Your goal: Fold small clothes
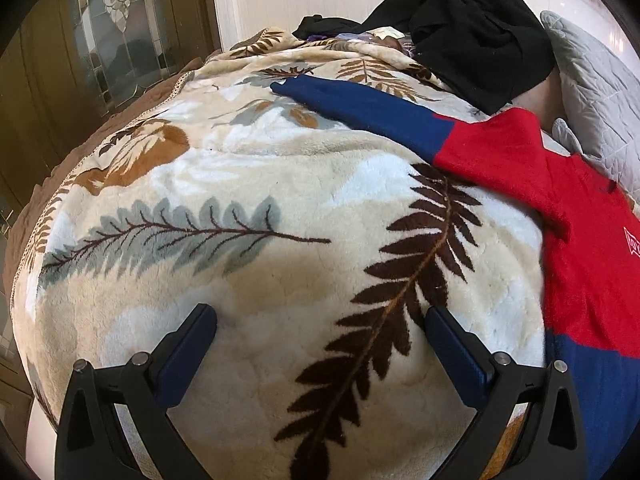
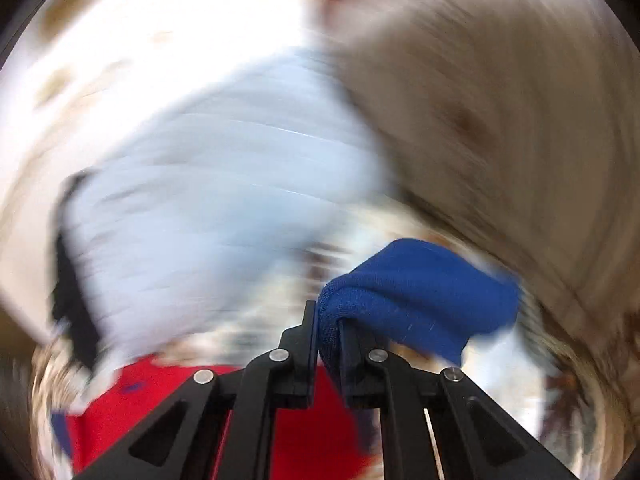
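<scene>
Two hand-held grippers at work. Left hand-held gripper (image 1: 320, 344) spread wide, gripping nothing, hovering over the fern-print blanket (image 1: 248, 216) covering the bed. Red-and-blue sweater (image 1: 560, 200) lying flat on that blanket, one blue sleeve (image 1: 360, 104) stretched out across it. Black garment (image 1: 476, 28) heaped at the blanket's far edge. Right hand-held gripper (image 2: 328, 320) pinched tight on the other blue sleeve cuff (image 2: 416, 292), surroundings heavily blurred.

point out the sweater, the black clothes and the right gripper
sweater (image 1: 532, 168): left wrist view, on its red shoulder
black clothes (image 1: 472, 28): left wrist view, middle of the heap
right gripper (image 2: 327, 320): right wrist view, between its fingertips, shut on blue knit
</scene>
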The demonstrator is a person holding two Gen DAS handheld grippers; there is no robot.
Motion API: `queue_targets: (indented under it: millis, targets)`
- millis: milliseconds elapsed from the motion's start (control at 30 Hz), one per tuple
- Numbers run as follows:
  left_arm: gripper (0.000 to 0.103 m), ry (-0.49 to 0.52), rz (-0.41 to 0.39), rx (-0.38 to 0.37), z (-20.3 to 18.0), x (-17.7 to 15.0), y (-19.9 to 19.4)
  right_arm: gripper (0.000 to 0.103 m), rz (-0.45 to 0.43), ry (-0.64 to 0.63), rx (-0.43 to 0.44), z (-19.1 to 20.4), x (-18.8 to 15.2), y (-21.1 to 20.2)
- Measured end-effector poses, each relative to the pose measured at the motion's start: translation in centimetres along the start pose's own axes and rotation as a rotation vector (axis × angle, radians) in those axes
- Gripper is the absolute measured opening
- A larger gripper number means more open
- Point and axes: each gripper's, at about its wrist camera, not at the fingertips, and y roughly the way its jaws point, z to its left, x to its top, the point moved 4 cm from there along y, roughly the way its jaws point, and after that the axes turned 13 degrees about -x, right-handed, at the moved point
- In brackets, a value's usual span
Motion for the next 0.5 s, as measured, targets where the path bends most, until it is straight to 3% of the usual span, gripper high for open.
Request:
queue_targets:
  millis: [67,133,167,200,233,267,333,500]
  targets:
    - [0.103,-0.002,0.000,-0.004,0.0,0.0,0.0,0.011,-0.043,-0.113,0.109,7.6,-1.7,-3.1]
    - [0.103,-0.002,0.001,-0.006,0.1,0.0,0.0,0.019,0.007,-0.216,0.199,14.2,-5.8,-3.8]
    - [0.103,-0.002,0.001,-0.006,0.1,0.0,0.0,0.044,0.064,-0.267,0.247,17.1,-8.7,-3.1]
    - [0.103,-0.001,0.001,-0.006,0.0,0.0,0.0,0.091,0.122,-0.316,0.271,19.4,-12.5,-1.8]
    - [0.103,0.000,0.002,-0.006,0.0,0.0,0.0,0.100,0.153,-0.350,0.276,20.5,-14.9,-0.7]
    - [0.103,0.001,0.003,-0.007,0.0,0.0,-0.1,0.097,0.210,-0.389,0.260,21.2,-17.9,1.0]
    - [0.103,0.007,0.009,-0.011,0.0,0.1,-0.1,0.096,0.334,-0.328,0.284,20.1,-21.0,3.1]
    - [0.103,0.030,0.006,-0.082,-1.8,0.8,-1.8,0.097,0.285,-0.171,0.301,13.6,-20.5,0.0]
